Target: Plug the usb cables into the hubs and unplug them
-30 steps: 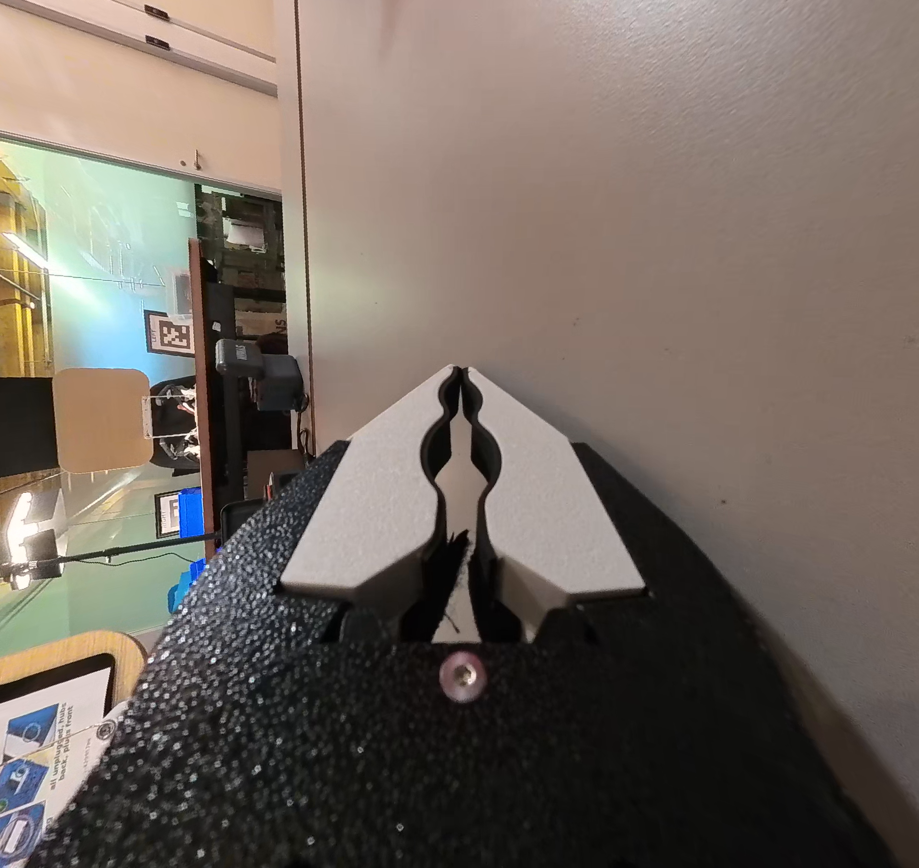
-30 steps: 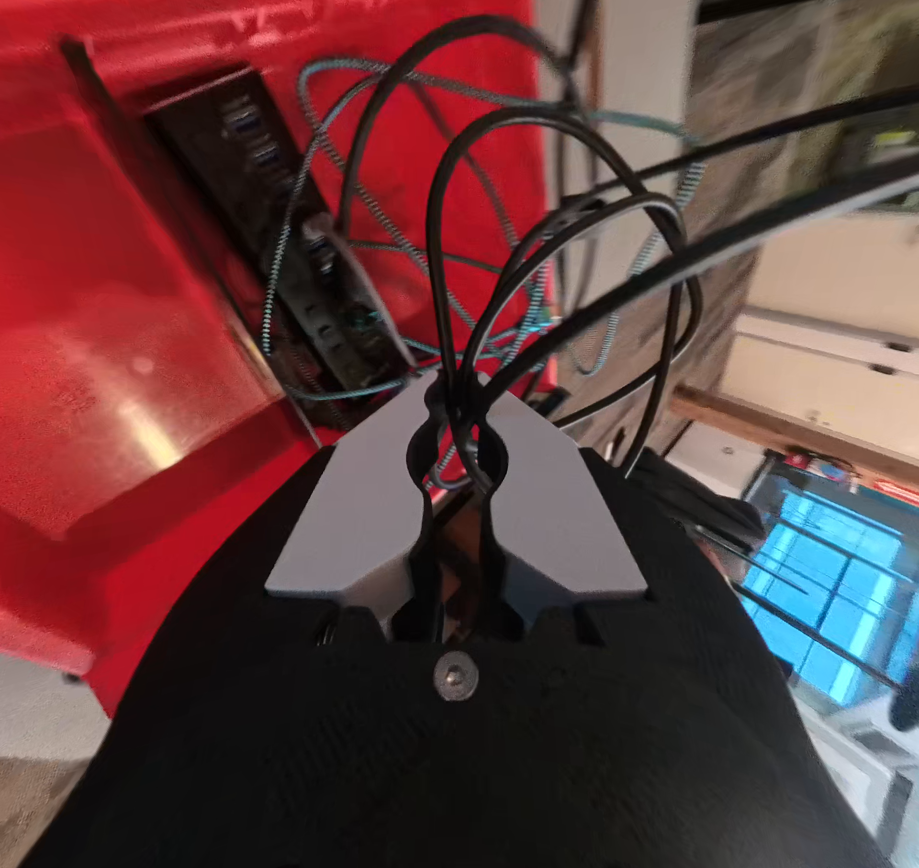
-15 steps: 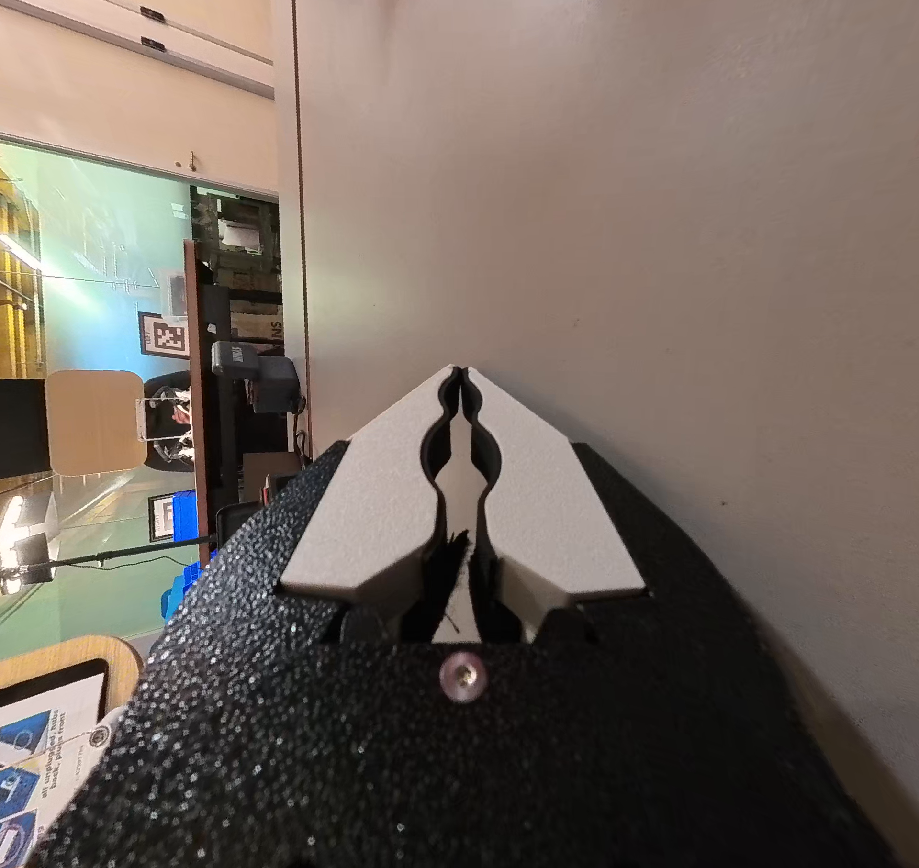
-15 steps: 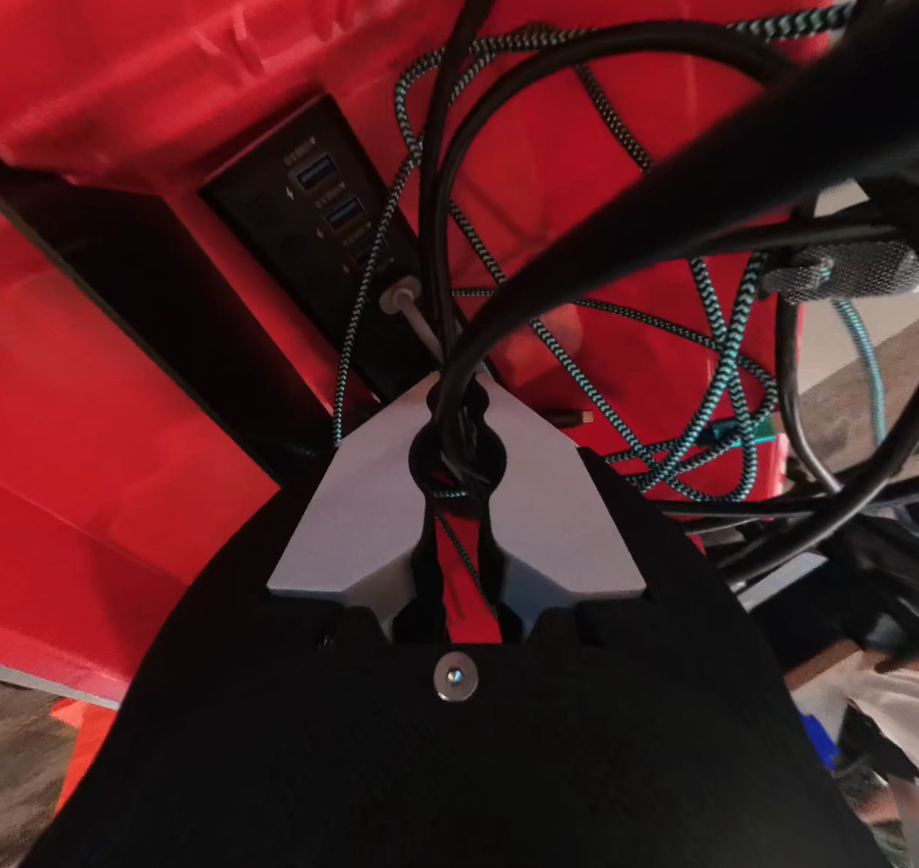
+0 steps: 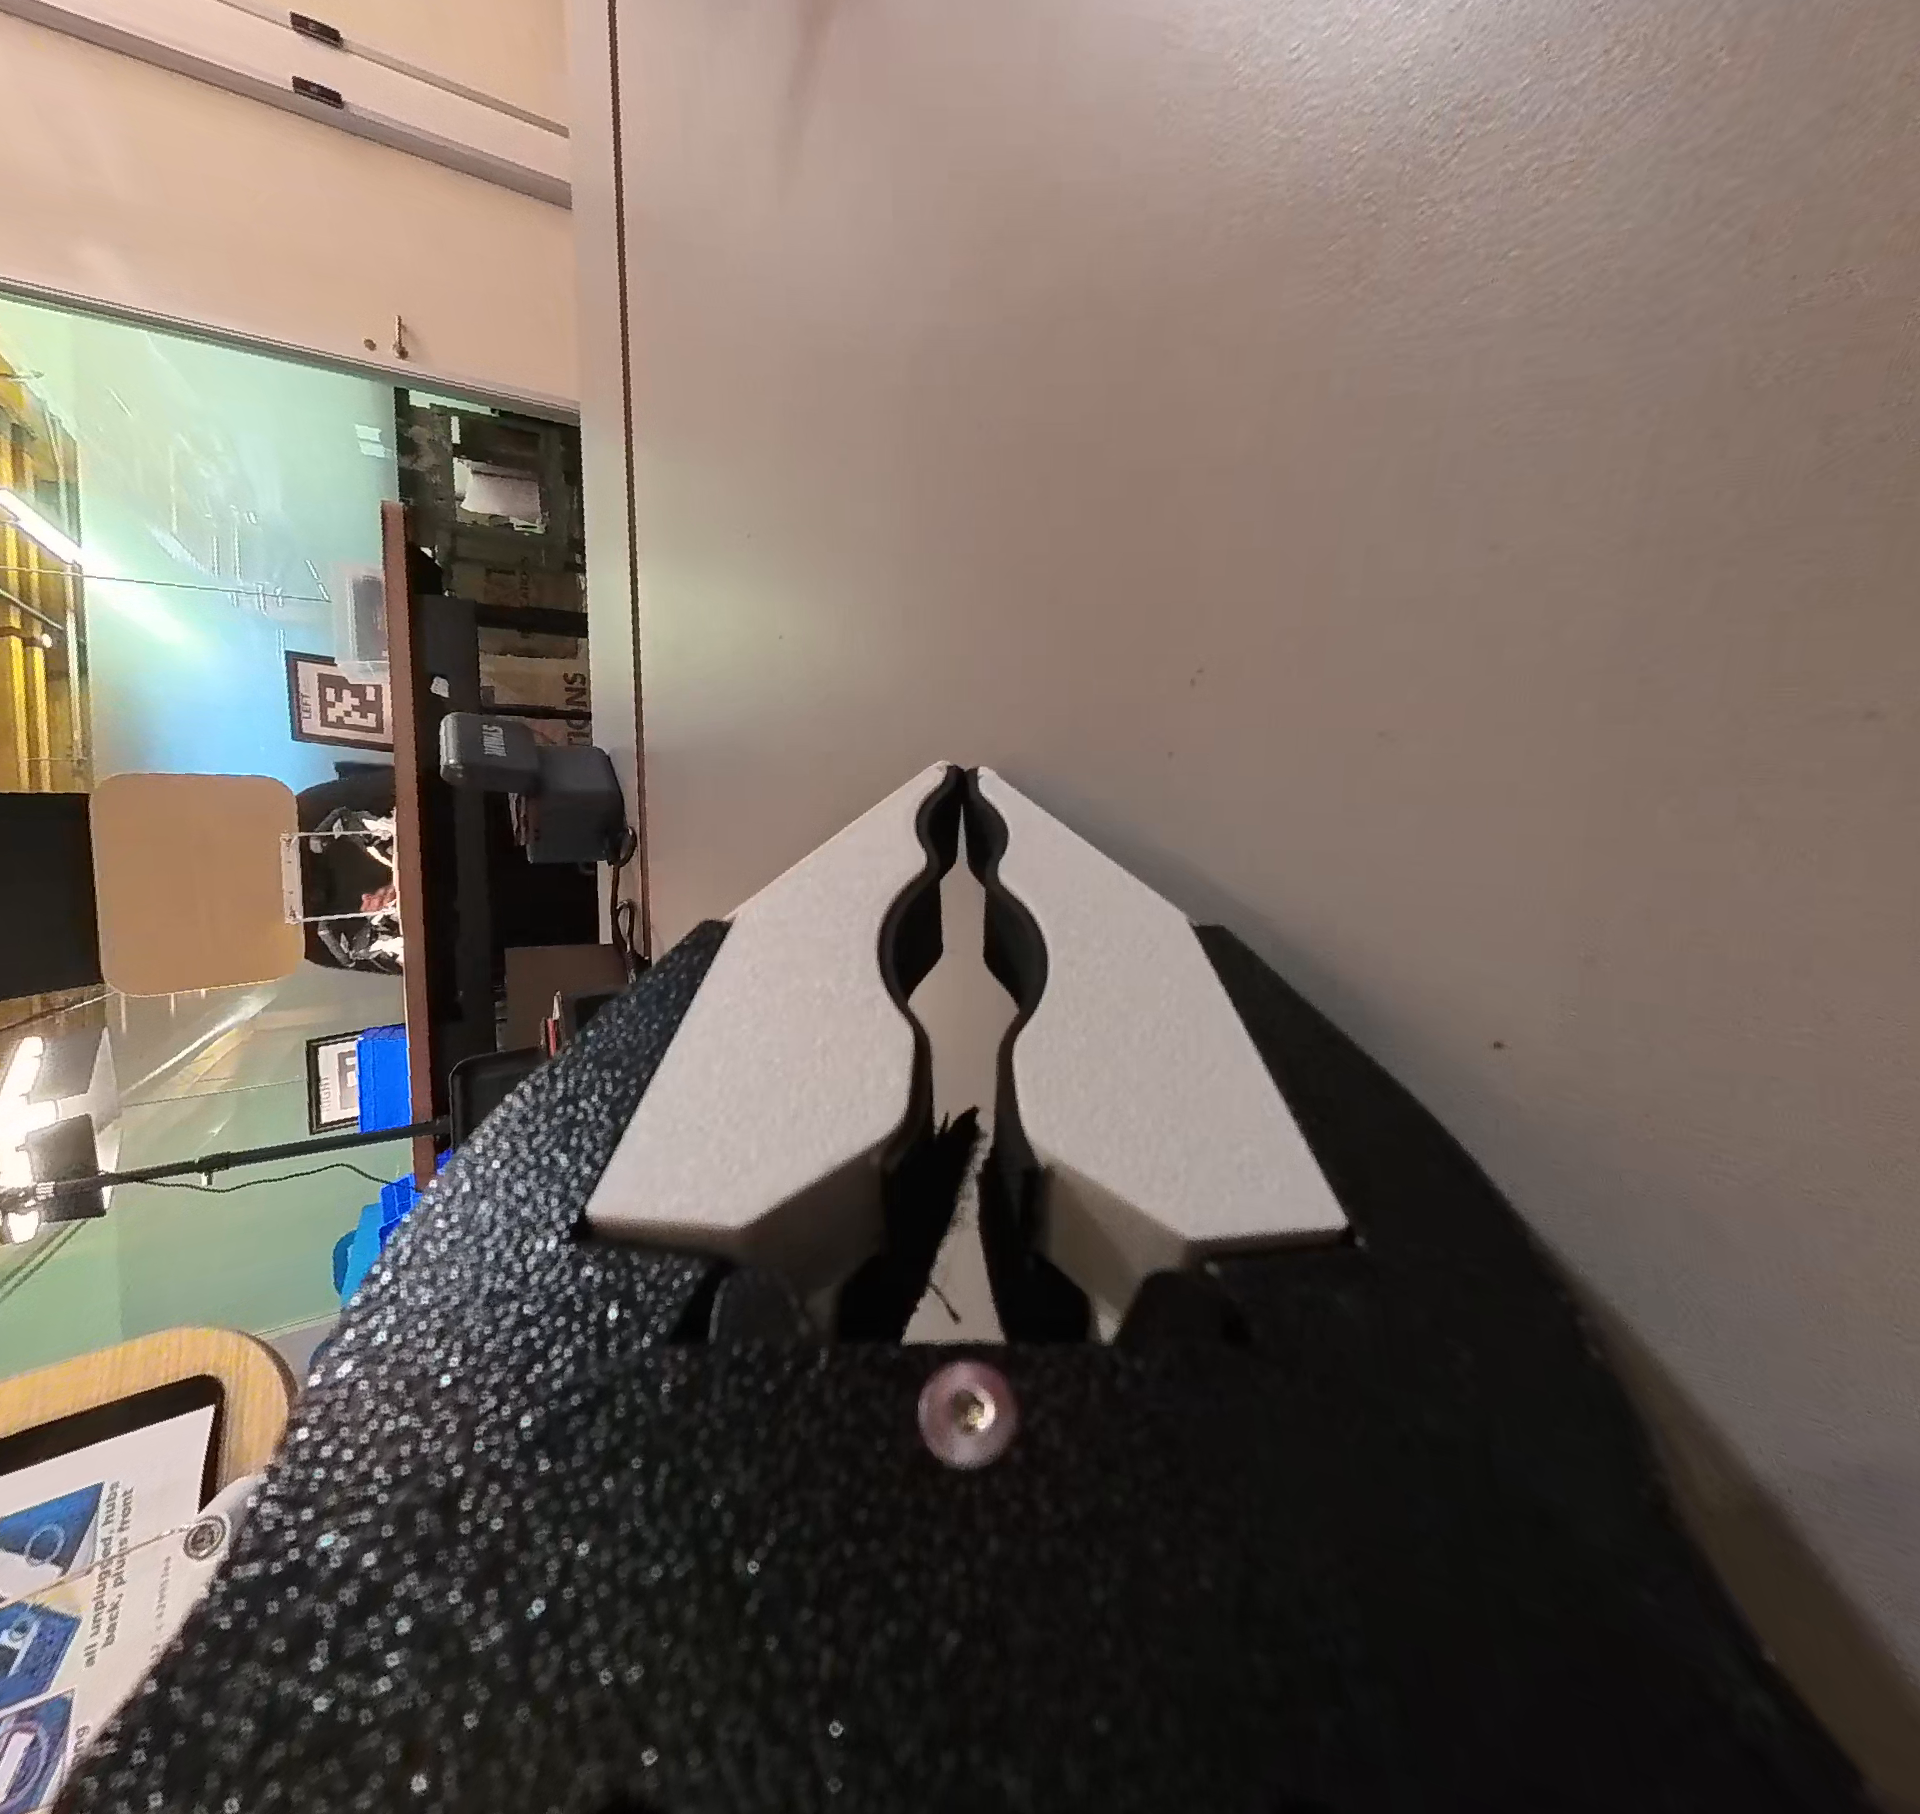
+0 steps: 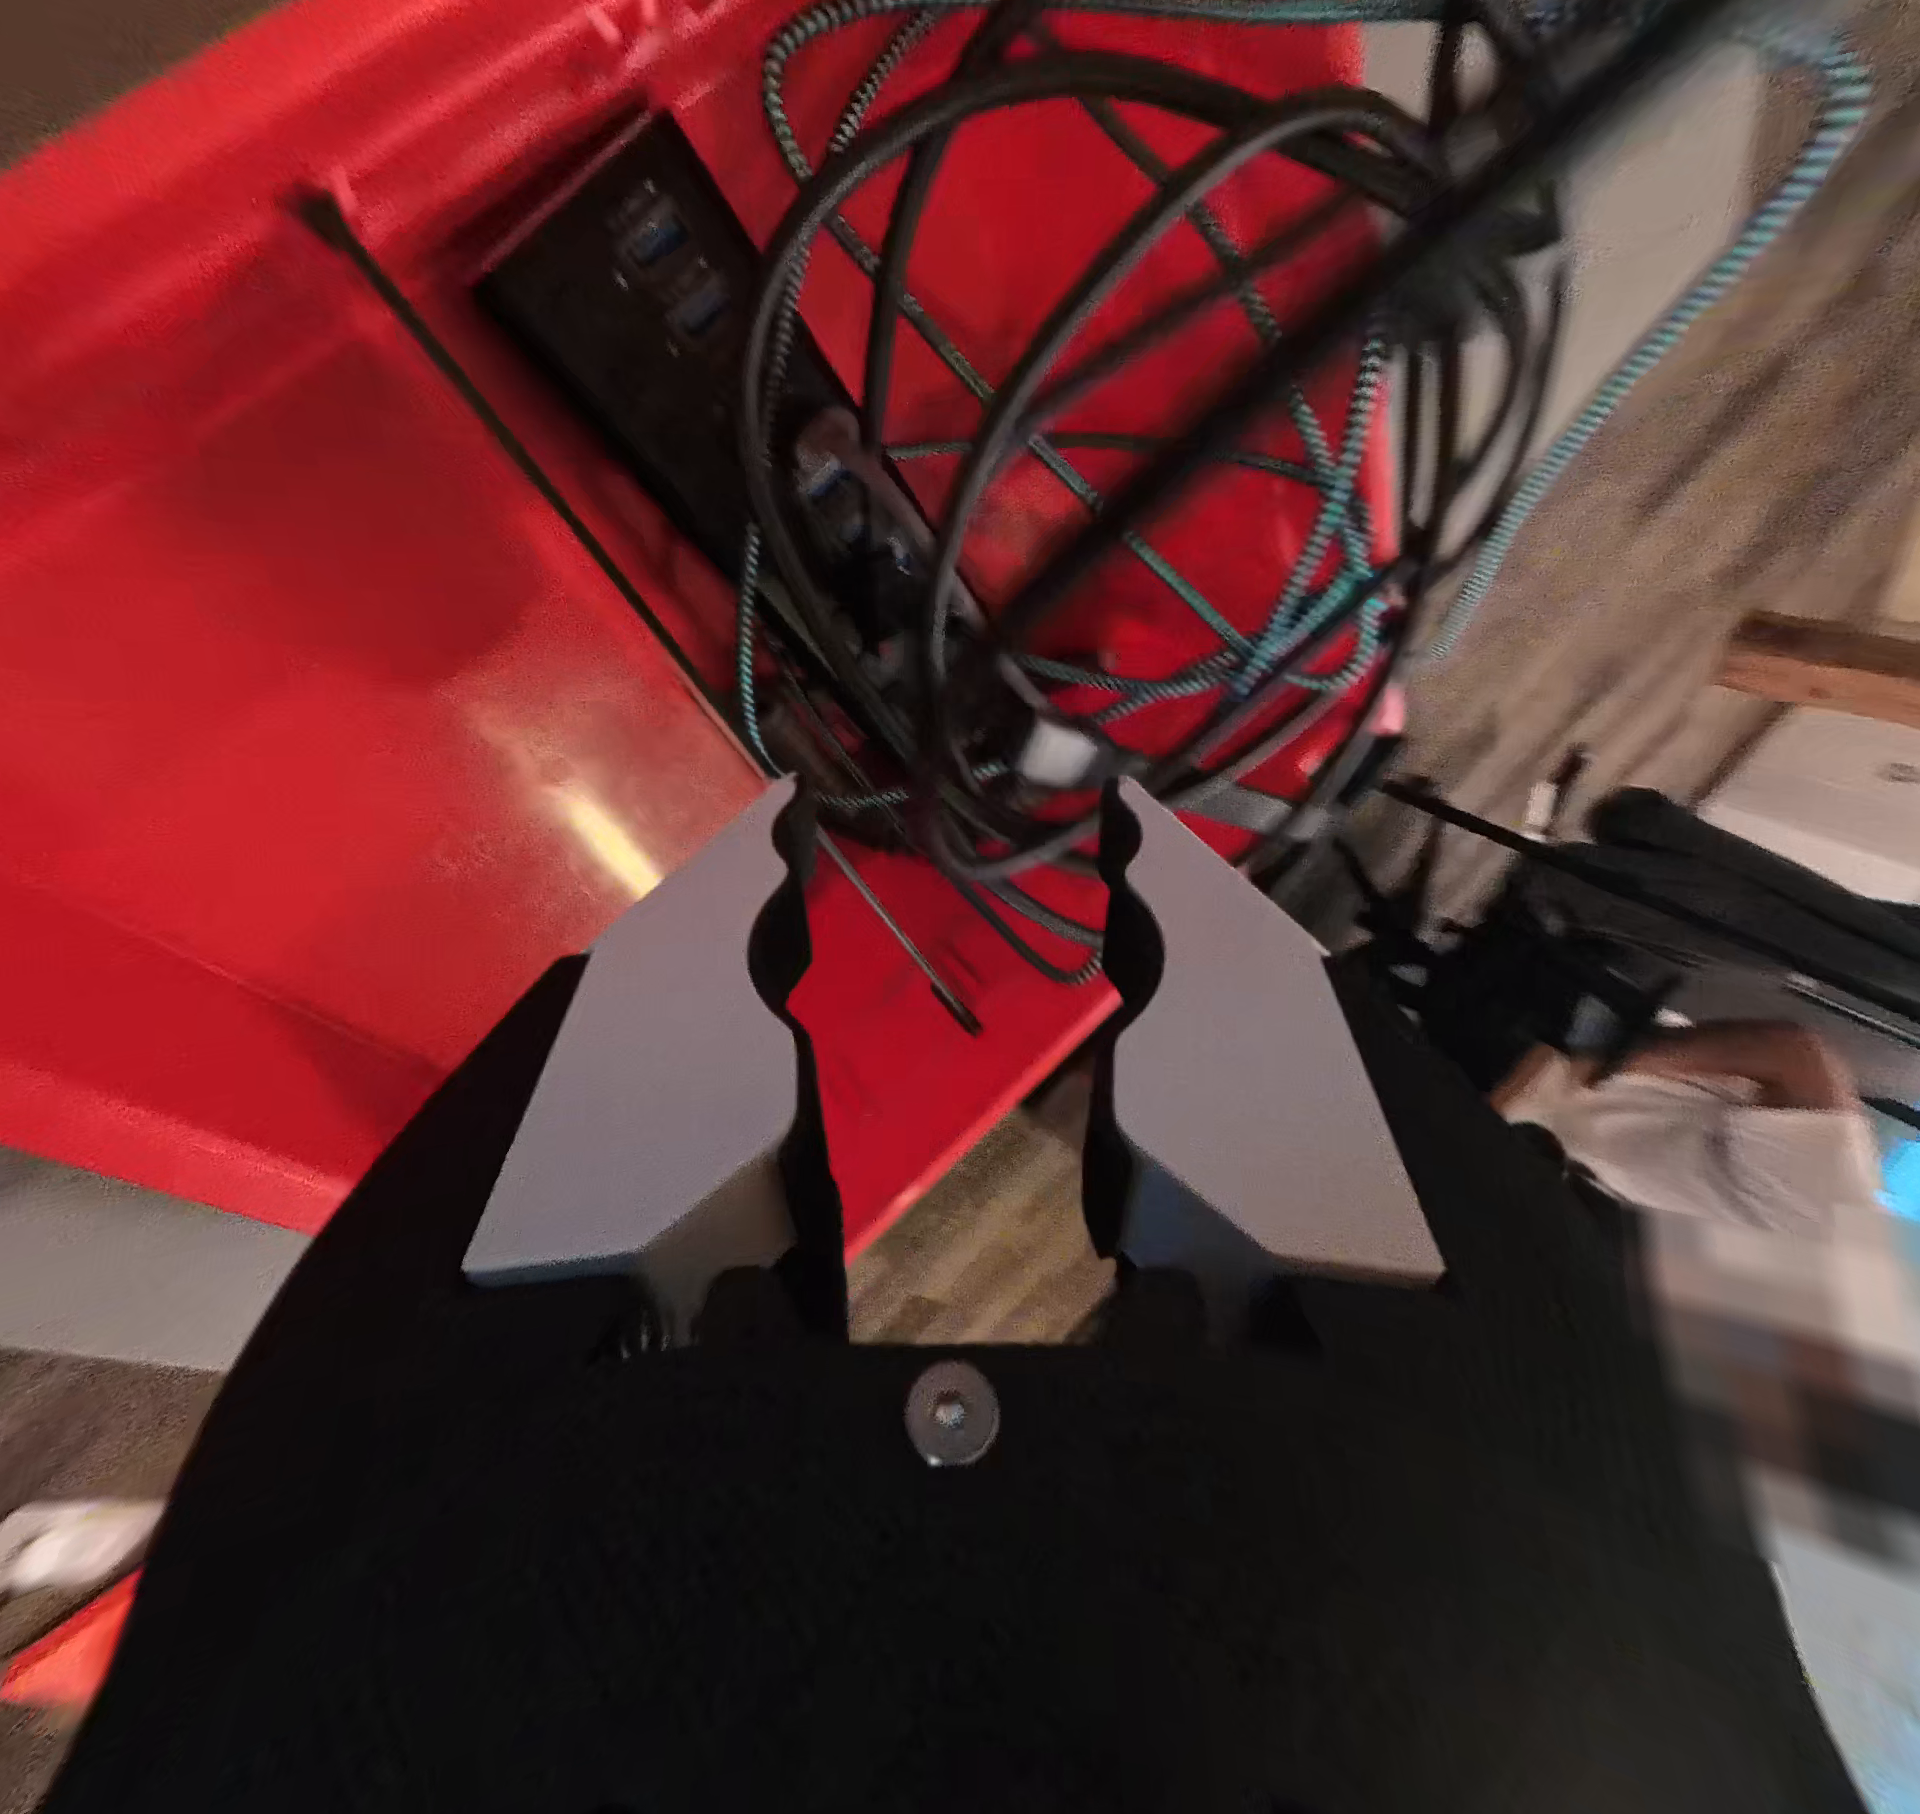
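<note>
In the right wrist view a black USB hub [image 6: 665,351] with blue ports lies in a red bin [image 6: 312,621]. A tangle of black cables [image 6: 1039,414] and teal braided cables [image 6: 1299,642] loops over it, with a white plug [image 6: 1055,751] near the hub's near end. My right gripper [image 6: 951,803] is open and empty, just in front of the tangle. The view is blurred. My left gripper [image 5: 958,777] is shut on nothing and lies sideways close to a plain grey wall [image 5: 1351,414]. No hub or cable shows in the left wrist view.
In the left wrist view a glass partition [image 5: 208,621] with marker tags, a dark shelf unit [image 5: 488,829] and a wooden table corner with a printed sheet [image 5: 104,1515] stand at the left. In the right wrist view black rods [image 6: 1662,933] lie right of the bin. There is about 45 cm between the tips of the two grippers. To reach the black USB hub [image 6: 665,351] in a straight line is about 9 cm for my right fingers, about 35 cm for my left.
My right gripper has opened and let go of the black cable, and has drawn back from the hub. The left gripper has barely moved.
</note>
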Tool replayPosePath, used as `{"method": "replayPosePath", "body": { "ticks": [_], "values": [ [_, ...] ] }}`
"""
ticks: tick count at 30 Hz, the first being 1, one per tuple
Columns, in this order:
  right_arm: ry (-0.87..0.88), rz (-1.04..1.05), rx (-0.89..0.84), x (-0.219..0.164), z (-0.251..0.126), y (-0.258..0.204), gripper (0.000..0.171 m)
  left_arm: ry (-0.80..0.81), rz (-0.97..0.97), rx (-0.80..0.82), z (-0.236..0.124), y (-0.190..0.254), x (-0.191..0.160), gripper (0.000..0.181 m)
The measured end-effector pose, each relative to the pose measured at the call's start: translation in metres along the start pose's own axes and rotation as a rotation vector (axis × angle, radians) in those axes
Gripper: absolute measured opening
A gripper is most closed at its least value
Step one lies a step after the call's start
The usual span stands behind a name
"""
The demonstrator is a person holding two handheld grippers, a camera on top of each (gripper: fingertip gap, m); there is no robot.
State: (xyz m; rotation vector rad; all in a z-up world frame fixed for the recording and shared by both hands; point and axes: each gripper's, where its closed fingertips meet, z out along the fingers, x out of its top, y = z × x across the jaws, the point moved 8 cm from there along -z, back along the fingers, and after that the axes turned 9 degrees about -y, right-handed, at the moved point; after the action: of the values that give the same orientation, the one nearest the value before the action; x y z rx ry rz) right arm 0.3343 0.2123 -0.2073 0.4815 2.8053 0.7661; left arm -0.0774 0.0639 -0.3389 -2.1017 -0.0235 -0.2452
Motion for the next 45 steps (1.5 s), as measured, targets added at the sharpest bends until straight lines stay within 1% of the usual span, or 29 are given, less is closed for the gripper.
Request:
{"method": "replayPosePath", "body": {
  "ticks": [4, 6, 8, 10, 12, 13, 15, 17, 19, 20, 21, 22, 23, 24, 25, 27, 28, 30, 32, 36, 38, 41, 44, 45],
  "values": [
    [0.053, 0.022, -0.278, -0.018, -0.032, 0.001, 0.06, 0.0, 0.002, 0.003, 0.001, 0.0, 0.0, 0.0],
    [0.144, 0.113, -0.384, -0.03, -0.049, -0.001, 0.062, 0.0, 0.003, 0.004, 0.001, -0.001, 0.0, 0.0],
    [0.277, 0.245, -0.453, -0.045, -0.064, -0.009, 0.068, -0.001, 0.002, 0.006, 0.002, -0.001, 0.0, 0.0],
    [0.426, 0.42, -0.449, -0.063, -0.07, -0.024, 0.074, 0.006, 0.011, 0.037, 0.001, -0.002, 0.002, 0.0],
    [0.533, 0.611, -0.329, -0.079, -0.065, -0.044, 0.08, 0.039, 0.029, 0.13, -0.006, -0.007, 0.007, 0.0],
    [0.561, 0.676, -0.276, -0.087, -0.06, -0.054, 0.085, 0.054, 0.029, 0.177, -0.012, -0.011, 0.01, 0.0],
    [0.569, 0.765, -0.271, -0.106, -0.048, -0.07, 0.087, 0.066, -0.001, 0.242, -0.023, -0.018, 0.016, 0.0],
    [0.568, 0.827, -0.3, -0.124, -0.037, -0.085, 0.087, 0.058, -0.119, 0.28, -0.037, -0.028, 0.021, 0.0],
    [0.591, 0.896, -0.29, -0.139, -0.026, -0.097, 0.087, 0.018, -0.295, 0.337, -0.055, -0.04, 0.023, 0.0],
    [0.615, 0.939, -0.267, -0.145, -0.021, -0.102, 0.087, 0.015, -0.382, 0.357, -0.066, -0.044, 0.024, 0.041],
    [0.65, 0.978, -0.236, -0.15, -0.015, -0.105, 0.087, 0.025, -0.468, 0.344, -0.077, -0.045, 0.026, 0.081],
    [0.681, 1.021, -0.205, -0.156, -0.009, -0.107, 0.087, 0.04, -0.555, 0.318, -0.089, -0.044, 0.028, 0.108],
    [0.705, 1.063, -0.175, -0.16, -0.003, -0.108, 0.087, 0.057, -0.635, 0.299, -0.102, -0.044, 0.03, 0.125],
    [0.725, 1.098, -0.15, -0.165, 0.003, -0.108, 0.087, 0.103, -0.678, 0.32, -0.117, -0.051, 0.034, 0.135],
    [0.742, 1.124, -0.135, -0.168, 0.007, -0.107, 0.087, 0.15, -0.701, 0.355, -0.132, -0.062, 0.042, 0.139],
    [0.764, 1.156, -0.117, -0.173, 0.015, -0.104, 0.087, 0.132, -0.695, 0.435, -0.162, -0.088, 0.05, 0.139],
    [0.769, 1.164, -0.101, -0.173, 0.019, -0.103, 0.087, 0.086, -0.724, 0.484, -0.176, -0.101, 0.049, 0.138],
    [0.761, 1.171, -0.07, -0.17, 0.027, -0.101, 0.086, 0.003, -0.814, 0.536, -0.198, -0.118, 0.04, 0.138],
    [0.744, 1.166, -0.067, -0.168, 0.033, -0.1, 0.08, -0.084, -0.912, 0.563, -0.212, -0.119, 0.021, 0.138],
    [0.726, 1.115, -0.106, -0.16, 0.04, -0.102, 0.068, -0.346, -1.046, 0.524, -0.221, -0.091, -0.033, 0.138],
    [0.741, 1.092, -0.146, -0.159, 0.038, -0.102, 0.06, -0.428, -1.102, 0.508, -0.227, -0.071, -0.055, 0.133],
    [0.716, 1.078, -0.197, -0.162, 0.037, -0.101, 0.052, -0.458, -1.131, 0.462, -0.238, -0.044, -0.066, 0.118],
    [0.686, 1.089, -0.154, -0.161, 0.039, -0.103, 0.042, -0.545, -1.096, 0.447, -0.245, -0.025, -0.072, 0.113],
    [0.68, 1.09, -0.141, -0.16, 0.039, -0.103, 0.038, -0.577, -1.088, 0.446, -0.246, -0.021, -0.075, 0.108]
  ]
}}
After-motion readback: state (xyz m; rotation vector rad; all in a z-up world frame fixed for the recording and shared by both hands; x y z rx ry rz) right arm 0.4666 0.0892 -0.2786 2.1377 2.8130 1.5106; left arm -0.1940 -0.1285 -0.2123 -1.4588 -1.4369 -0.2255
